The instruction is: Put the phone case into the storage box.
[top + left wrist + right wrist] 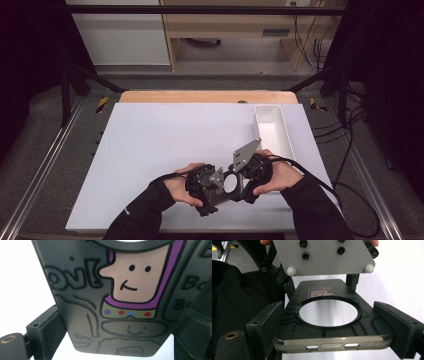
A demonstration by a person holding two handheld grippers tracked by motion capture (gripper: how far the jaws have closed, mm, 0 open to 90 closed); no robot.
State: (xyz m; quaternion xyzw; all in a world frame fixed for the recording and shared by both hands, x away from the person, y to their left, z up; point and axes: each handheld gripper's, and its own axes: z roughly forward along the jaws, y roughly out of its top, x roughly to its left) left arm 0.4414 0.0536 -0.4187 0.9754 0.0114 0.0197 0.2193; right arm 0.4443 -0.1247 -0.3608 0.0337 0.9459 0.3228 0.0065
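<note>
A dark translucent phone case (230,184) with a round ring hangs just above the white table near its front edge, held between both grippers. My left gripper (212,188) grips it from the left and my right gripper (246,180) from the right. In the left gripper view the case (82,302) shows a cartoon figure in purple, and my left gripper (120,325) has its jaws against both long edges. In the right gripper view the case's end (329,338) with its button slots sits between the jaws of my right gripper (329,317), which press on its sides.
A long white bin (272,131), nothing visible in it, stands at the table's right side just beyond my right hand. White sheet (165,145) covers the table. A metal frame and cables run along both sides. The left gripper's grey plate (324,257) faces the right gripper's camera.
</note>
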